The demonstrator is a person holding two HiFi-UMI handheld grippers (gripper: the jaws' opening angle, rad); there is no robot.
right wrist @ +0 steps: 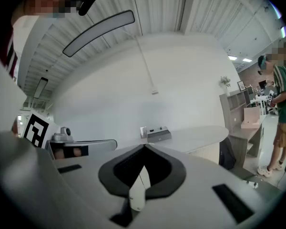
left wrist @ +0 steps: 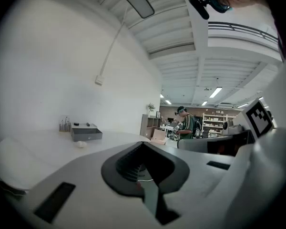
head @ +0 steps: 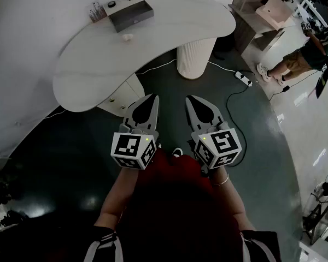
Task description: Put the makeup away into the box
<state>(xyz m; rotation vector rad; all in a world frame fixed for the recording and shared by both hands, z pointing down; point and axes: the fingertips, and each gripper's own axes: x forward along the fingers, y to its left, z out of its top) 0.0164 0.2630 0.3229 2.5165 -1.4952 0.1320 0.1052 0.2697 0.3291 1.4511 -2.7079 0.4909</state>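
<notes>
The left claw (head: pixel 151 97) (left wrist: pixel 143 143) and the right claw (head: pixel 190 98) (right wrist: pixel 144 147) are held side by side at about the same height, close together but apart, and are pointed slightly below level. The jaws of the left claw are pressed together and nothing is pinched between them. The jaws of the right claw are likewise closed tip to tip, and nothing is carried.

A white curved worktop (head: pixel 98 64) is located ahead of both claws, carried on a ribbed white pedestal (head: pixel 195 56) that stands just ahead of the right claw. No part of the worktop is touched by either claw.

The grey rectangular box (head: pixel 131 15) (left wrist: pixel 86 133) (right wrist: pixel 159 135) is set at the far end of the worktop, well ahead of the claws. The makeup is placed around it and outside it:
- A group of small clear bottles (head: pixel 97 11) (left wrist: pixel 65 125) is stood upright just left of the box.
- A small white round item (head: pixel 128 37) (left wrist: pixel 81 144) is laid on the worktop on the side of the box nearer the claws, just apart from it.
- Two small black items (head: pixel 111 4) are seen at the far edge of the box; whether they lie on the box or behind it cannot be told.

A white power strip (head: pixel 242 78) with its cable is laid on the dark floor to the right of the right claw. A person in a green shirt (head: pixel 311 48) (right wrist: pixel 283 104) is standing further to the right, well apart from the worktop
</notes>
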